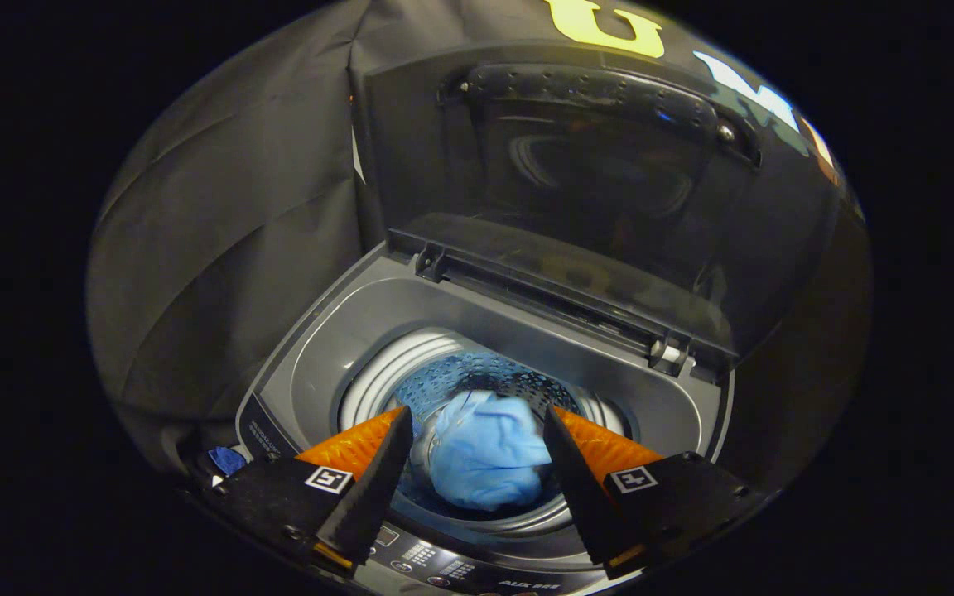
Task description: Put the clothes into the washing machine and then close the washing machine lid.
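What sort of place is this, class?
Probably a laundry corner staged in a booth: a top-loading washing machine with its lid raised, blue clothes in the drum, beyond the open gripper.

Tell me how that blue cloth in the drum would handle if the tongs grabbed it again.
The blue cloth lies bunched and creased in the drum, so it is probably floppy and would drape. It looks thin, likely light. Soft folds should pinch easily, though a loose fold might slip. The tongs stand open above it, fingers apart.
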Demonstrator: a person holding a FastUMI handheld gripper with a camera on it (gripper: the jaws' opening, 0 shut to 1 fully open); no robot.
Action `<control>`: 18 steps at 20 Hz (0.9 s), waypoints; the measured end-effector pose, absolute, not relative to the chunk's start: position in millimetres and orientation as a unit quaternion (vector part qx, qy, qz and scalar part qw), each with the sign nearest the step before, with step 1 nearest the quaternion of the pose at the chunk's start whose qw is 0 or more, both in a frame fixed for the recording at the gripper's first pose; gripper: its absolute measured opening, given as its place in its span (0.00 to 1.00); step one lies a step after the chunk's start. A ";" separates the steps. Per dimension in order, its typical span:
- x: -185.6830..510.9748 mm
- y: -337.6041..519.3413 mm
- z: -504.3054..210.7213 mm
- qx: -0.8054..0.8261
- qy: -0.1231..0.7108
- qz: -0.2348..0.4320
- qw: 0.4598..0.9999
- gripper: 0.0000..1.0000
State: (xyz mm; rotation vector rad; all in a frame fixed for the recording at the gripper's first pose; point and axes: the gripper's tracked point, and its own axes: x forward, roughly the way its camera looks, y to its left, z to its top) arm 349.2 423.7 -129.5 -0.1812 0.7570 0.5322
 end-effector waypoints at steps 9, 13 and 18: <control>352.3 422.9 -85.4 -0.047 0.338 0.261 0.903 0.97; 360.4 418.9 -48.2 -0.035 0.307 0.264 0.914 0.97; 373.6 403.9 -5.0 -0.030 0.276 0.253 0.927 0.97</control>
